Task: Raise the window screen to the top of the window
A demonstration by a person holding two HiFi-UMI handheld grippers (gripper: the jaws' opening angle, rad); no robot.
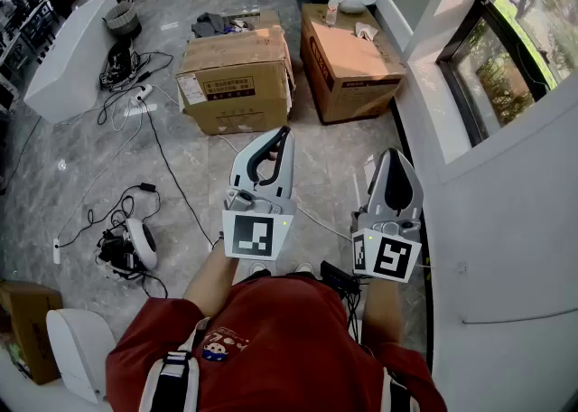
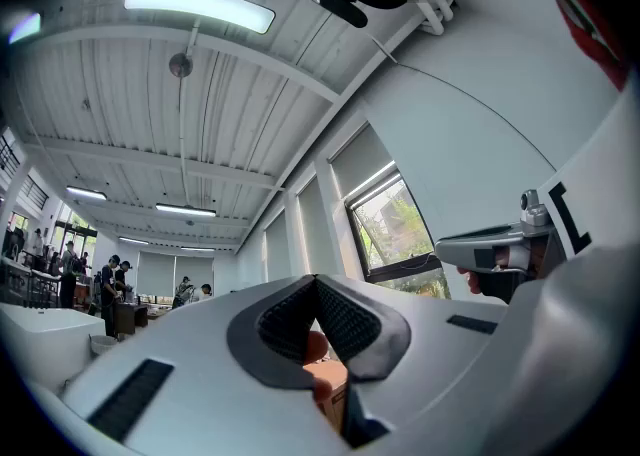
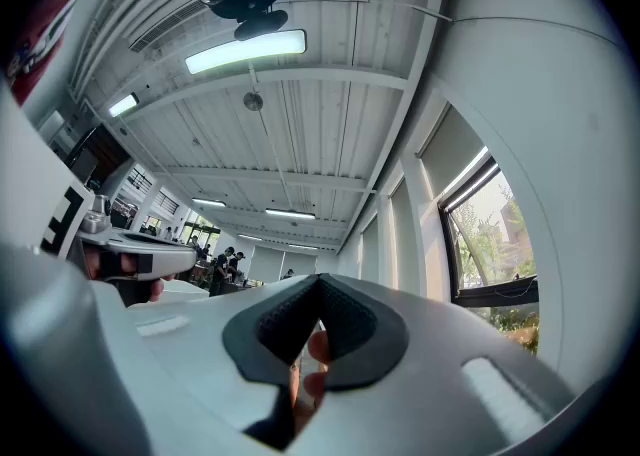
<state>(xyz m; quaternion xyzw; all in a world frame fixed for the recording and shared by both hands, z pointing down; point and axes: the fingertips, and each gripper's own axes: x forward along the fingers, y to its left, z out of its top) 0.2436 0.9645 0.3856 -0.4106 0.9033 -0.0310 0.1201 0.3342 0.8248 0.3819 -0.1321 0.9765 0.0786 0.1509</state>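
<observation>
I see both grippers held side by side in front of the person's red shirt (image 1: 271, 338), above the grey marble floor (image 1: 190, 220).

Left gripper (image 1: 283, 133): fingers pressed fully together at the tips, nothing gripped between them.

Right gripper (image 1: 390, 155): fingers likewise closed tip to tip and empty. It is the one nearer the white wall (image 1: 506, 248), but does not touch it.

Window (image 1: 501, 58): in the head view it lies at the upper right, ahead of both grippers and well apart from them, with green foliage behind the glass.

Window screen (image 2: 362, 159): in the gripper views I read it as the grey panel across the upper part of the window opening. Its lower edge sits above the clear glass. Neither gripper is in contact with it.

Two cardboard boxes stand on the floor ahead, one (image 1: 237, 76) in front of the left gripper and one (image 1: 348, 62) closer to the window wall. Loose cables (image 1: 135, 202) trail over the floor to the left. Ceiling strip lights (image 2: 200, 6) are lit, and several people stand at the far end of the room (image 2: 115, 279).
</observation>
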